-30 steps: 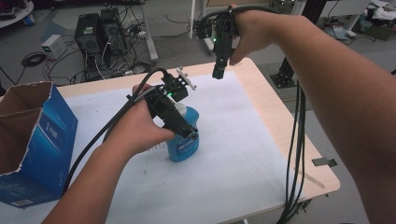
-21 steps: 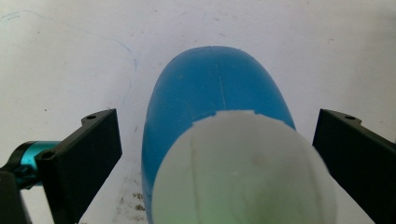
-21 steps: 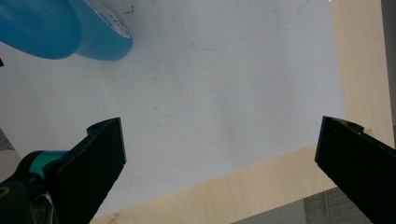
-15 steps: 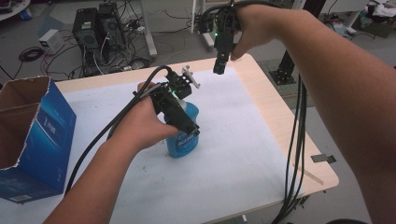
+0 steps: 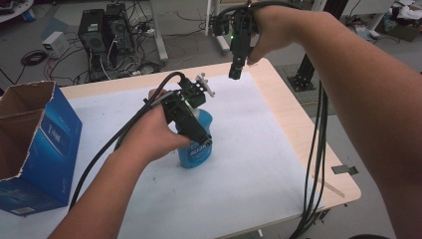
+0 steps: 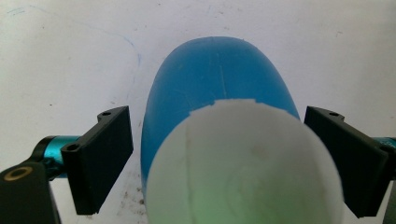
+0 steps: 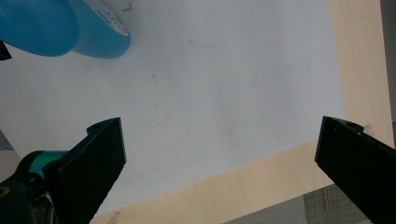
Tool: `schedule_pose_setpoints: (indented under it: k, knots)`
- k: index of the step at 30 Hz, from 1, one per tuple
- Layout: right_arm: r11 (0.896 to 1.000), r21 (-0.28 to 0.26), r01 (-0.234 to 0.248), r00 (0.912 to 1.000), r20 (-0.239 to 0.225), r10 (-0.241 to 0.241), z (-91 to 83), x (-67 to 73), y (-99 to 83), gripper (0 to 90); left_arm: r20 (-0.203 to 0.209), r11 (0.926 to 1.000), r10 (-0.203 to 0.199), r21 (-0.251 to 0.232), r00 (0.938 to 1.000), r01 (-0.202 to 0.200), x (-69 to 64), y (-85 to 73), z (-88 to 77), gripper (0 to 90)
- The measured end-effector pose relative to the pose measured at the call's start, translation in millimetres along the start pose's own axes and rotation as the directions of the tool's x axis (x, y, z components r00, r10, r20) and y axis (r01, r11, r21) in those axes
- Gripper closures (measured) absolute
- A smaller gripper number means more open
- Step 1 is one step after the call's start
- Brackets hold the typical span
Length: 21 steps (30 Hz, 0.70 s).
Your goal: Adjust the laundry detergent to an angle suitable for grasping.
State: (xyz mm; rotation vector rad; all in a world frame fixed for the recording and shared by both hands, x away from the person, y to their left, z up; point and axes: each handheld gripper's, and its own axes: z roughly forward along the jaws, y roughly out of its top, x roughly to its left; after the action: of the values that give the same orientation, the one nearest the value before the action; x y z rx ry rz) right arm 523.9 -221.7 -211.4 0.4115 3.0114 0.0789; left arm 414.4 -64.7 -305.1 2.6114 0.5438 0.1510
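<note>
Nearest to us, the left gripper [image 5: 199, 137] hangs straight over the blue bottle [image 5: 197, 149], which stands upright near the middle of the white-covered table [image 5: 249, 164]. In the left gripper view the bottle's white cap [image 6: 240, 163] sits between the two black jaws, which have just been closing in on it; a sliver of gap shows on the left side and the right pad looks just beside the cap, so we judge nothing is gripped yet. The risk we see is here: the cap is round and smooth, and the bottle sits slightly off centre between the pads, so if one jaw lands first it could push the bottle sideways and tip it, or the cap could slip out as we lift.

To the left, the blue cardboard box [image 5: 30, 149] stands well apart and should not interfere.

Farther off, to the right, our right gripper [image 5: 236, 72] hovers above the table's far edge, jaws spread wide and holding nothing. Its trailing cable could snag if we swing across.
</note>
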Motion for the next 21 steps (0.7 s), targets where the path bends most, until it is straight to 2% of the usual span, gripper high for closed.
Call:
schedule_pose_setpoints:
  k: [3,8,14,19,21]
  knots:
    - [1.000,0.001,0.000,1.0000,0.001,0.000,-0.3,-0.1,-0.2,0.9,-0.004,1.0000,0.002,0.000,1.0000,-0.002,0.5,-0.3,-0.5,13.0]
    - [1.000,0.001,-0.005,1.0000,-0.002,0.005,-0.5,0.6,0.6,0.9,0.001,1.0000,-0.001,-0.001,1.0000,0.001,0.6,-0.4,-0.9,13.0]
    - [1.000,0.004,0.000,1.0000,-0.002,0.000,0.3,0.2,1.8,0.9,0.010,1.0000,0.005,-0.003,0.9999,-0.004,-0.3,-0.1,-0.3,19.1]
    - [1.000,0.003,0.001,1.0000,-0.002,-0.001,0.7,-0.1,2.1,0.9,-0.001,1.0000,0.008,0.004,1.0000,-0.008,-1.3,0.2,1.1,19.2]
    - [1.000,0.004,0.003,1.0000,-0.002,-0.003,0.8,-0.4,1.9,0.9,0.001,1.0000,0.006,0.007,1.0000,-0.006,-0.7,0.0,1.0,22.8]
